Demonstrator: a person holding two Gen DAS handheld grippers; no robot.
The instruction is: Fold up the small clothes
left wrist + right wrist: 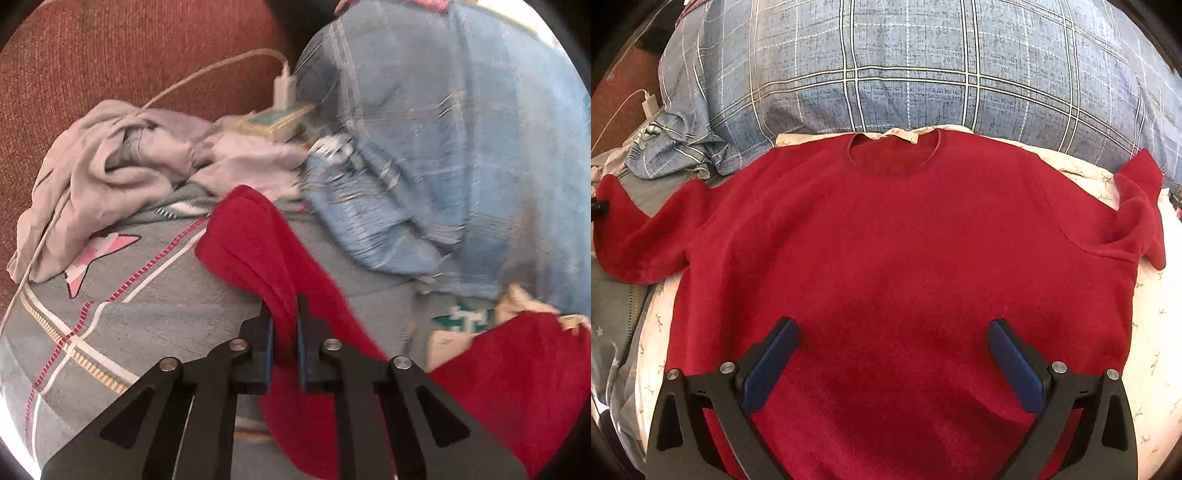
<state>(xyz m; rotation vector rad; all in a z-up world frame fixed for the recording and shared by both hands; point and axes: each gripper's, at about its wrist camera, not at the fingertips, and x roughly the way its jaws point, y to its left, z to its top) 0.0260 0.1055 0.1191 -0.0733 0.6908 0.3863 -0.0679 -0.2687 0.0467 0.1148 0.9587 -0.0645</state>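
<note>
Left wrist view: left gripper point(284, 314) pinched the red sweater's sleeve point(255, 240), lifted off the grey patterned bedsheet point(147, 306). Crumpled pale garment point(107, 173) and charger plug point(283, 86) lay beyond.

Right wrist view: right gripper point(892, 332) spread wide, nothing between its pads, over the red sweater point(894, 236), which lay flat, front up, neckline toward the blue plaid pillow point(923, 62).

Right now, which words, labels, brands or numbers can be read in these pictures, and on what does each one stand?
No text can be read.
Neck label in the red sweater: marks too small to read.
Book behind the grey garment: cover blurred.
Green print on cloth: blurred, unreadable.
</note>
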